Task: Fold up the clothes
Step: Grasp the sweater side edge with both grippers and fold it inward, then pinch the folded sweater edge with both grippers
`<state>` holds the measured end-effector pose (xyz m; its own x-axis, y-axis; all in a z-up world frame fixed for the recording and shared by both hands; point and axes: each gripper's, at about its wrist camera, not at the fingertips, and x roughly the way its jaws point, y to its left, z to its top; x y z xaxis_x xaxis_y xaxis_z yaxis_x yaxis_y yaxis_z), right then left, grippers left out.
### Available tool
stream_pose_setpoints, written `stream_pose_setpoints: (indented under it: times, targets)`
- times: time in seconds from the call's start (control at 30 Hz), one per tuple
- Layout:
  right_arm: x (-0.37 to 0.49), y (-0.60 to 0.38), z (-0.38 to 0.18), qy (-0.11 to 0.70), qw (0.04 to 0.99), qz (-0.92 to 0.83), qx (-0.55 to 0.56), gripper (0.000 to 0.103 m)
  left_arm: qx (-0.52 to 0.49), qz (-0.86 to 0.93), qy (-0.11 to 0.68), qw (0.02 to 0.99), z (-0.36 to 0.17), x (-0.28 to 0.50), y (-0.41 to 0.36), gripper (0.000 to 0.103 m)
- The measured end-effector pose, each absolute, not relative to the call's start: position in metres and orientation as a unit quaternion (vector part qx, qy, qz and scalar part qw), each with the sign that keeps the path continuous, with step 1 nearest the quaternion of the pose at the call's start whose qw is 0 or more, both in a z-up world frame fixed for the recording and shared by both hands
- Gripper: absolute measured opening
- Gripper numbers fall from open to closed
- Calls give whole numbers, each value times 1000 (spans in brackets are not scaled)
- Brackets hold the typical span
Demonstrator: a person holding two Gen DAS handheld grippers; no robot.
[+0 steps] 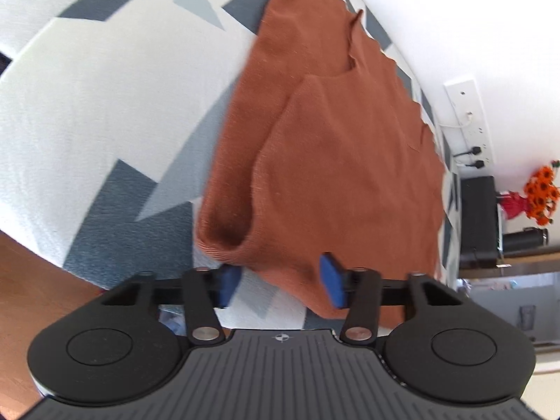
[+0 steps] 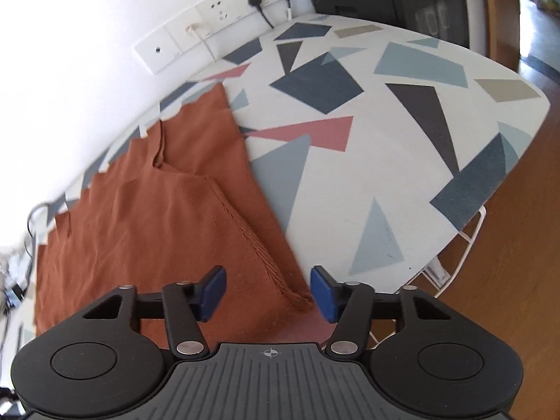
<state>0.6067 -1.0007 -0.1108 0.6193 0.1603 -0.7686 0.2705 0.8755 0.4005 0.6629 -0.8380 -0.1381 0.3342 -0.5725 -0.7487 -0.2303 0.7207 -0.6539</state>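
A rust-orange knitted garment (image 1: 350, 157) lies on a white cover printed with grey, blue and pink triangles (image 1: 87, 105). One side is folded over the body, and the far edge is scalloped beside the wall. My left gripper (image 1: 280, 285) stands at the garment's near edge. Its blue pads are apart with the cloth edge between them, and a rolled cuff (image 1: 224, 241) sits just beyond the left pad. In the right wrist view the garment (image 2: 157, 227) fills the left half. My right gripper (image 2: 268, 293) is open over its near corner, with a ribbed seam (image 2: 259, 255) running between the pads.
The white wall close behind the garment carries a socket strip with black plugs (image 2: 252, 0). A black box (image 1: 479, 224) and orange flowers (image 1: 540, 192) stand to the right. Wooden floor (image 2: 507, 262) and a white metal frame (image 2: 455, 262) show past the cover's edge.
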Motion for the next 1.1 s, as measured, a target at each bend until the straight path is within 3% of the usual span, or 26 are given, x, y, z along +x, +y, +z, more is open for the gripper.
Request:
stream_pose_setpoints:
  times: [0.13,0.23,0.3,0.37,0.57,0.77,1.1]
  targets:
    - [613,-994,-116,450,864,-39,223,50,-352,-109,561,741,-136,663,-840,33]
    - [615,-990,-121,459,862,-45,212,51,-333,-108,566,746,-135,664,-843,34]
    - [615,-990,-122,461,860,-42,213,53,-340,-110,572,738,-138,666,-842,43]
    - [613,-993,-122,460,858,-36,225,54,-364,-122,569,728,-141,668,-841,62]
    - [595,-1010,-123,444,834,-23,327,56,-419,-153,570,691,-153,670,-843,79]
    - [578,-1019,-139,426,786,-3,447,54,-455,-163,562,672,-163,670,-848,79]
    - [589,-1011,-147,412,782,-14,467,52,-445,-132,527,712,-156,671,-849,67]
